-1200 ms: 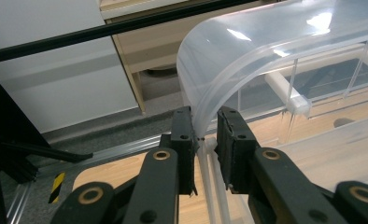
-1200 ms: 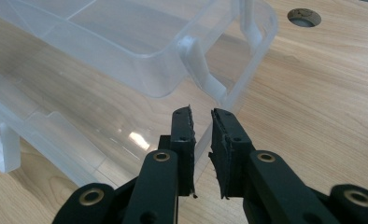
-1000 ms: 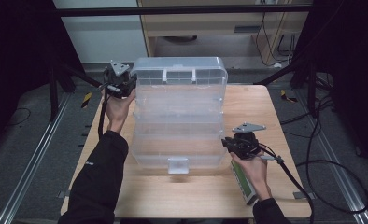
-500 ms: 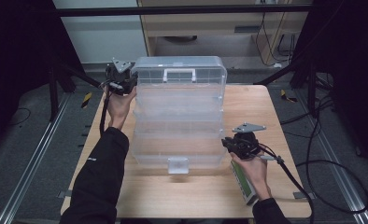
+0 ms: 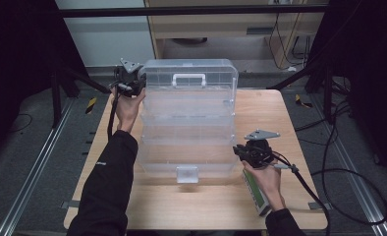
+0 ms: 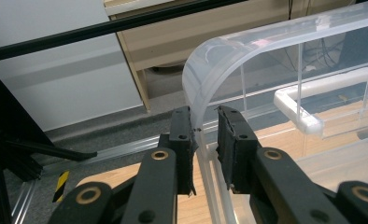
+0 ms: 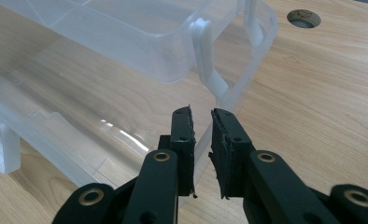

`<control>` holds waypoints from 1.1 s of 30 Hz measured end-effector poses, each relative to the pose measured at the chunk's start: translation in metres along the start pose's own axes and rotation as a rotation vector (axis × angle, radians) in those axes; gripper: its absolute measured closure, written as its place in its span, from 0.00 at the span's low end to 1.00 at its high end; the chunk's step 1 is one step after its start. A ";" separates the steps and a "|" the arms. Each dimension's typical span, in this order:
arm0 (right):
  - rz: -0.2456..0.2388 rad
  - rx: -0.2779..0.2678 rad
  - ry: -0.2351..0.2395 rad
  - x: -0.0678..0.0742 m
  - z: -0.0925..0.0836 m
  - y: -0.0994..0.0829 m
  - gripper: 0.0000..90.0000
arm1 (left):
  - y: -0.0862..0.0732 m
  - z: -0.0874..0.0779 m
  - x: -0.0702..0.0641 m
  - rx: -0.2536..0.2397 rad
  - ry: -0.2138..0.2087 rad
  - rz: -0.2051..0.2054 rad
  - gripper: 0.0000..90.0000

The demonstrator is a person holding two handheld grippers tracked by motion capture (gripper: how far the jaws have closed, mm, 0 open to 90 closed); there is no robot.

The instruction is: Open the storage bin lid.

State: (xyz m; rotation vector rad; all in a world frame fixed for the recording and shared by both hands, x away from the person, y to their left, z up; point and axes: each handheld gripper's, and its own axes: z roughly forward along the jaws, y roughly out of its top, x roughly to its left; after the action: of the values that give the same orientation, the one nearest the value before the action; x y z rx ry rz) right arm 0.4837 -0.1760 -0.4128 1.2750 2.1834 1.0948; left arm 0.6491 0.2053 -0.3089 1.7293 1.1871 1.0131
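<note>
High view first: we see the clear plastic organiser case (image 5: 187, 125) spread open across the wooden table (image 5: 290, 123), its stepped trays fanning towards us and the white carry handle (image 5: 188, 78) at the far, raised end. Our left gripper (image 5: 131, 82) sits at the far-left corner of the raised lid, and our right gripper (image 5: 250, 152) is at the near-right edge of the base, just above a green-and-white box (image 5: 256, 189) lying on the table.

Left gripper view: the jaws straddle the curved lid rim (image 6: 196, 100). One pad (image 6: 181, 135) touches the plastic, while a slim gap shows before the other, so we judge it a light pinch at best.

Right gripper view: the jaws stand narrow around the thin wall of the base tray (image 7: 126, 56), with a sliver of daylight between them; we cannot tell whether the pads truly bite.

Our worry is the left hold. The rim is smooth and rounded, so the lid could slip free and drop onto the trays. If the right hand has no real grip, the whole case may slide across the table.
</note>
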 end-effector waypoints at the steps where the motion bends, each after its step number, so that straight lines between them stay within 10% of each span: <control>1: -0.001 0.000 0.000 0.000 0.000 0.000 0.88 | 0.000 0.001 0.000 0.000 -0.002 -0.002 0.84; 33: -0.005 -0.008 -0.008 0.000 0.000 -0.001 0.88 | 0.002 0.017 0.003 0.007 0.010 0.039 0.76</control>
State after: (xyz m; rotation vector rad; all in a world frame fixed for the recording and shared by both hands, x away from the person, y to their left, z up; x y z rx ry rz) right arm 0.4830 -0.1761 -0.4137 1.2683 2.1725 1.0933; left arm 0.6660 0.2044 -0.3125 1.7605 1.1684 1.0436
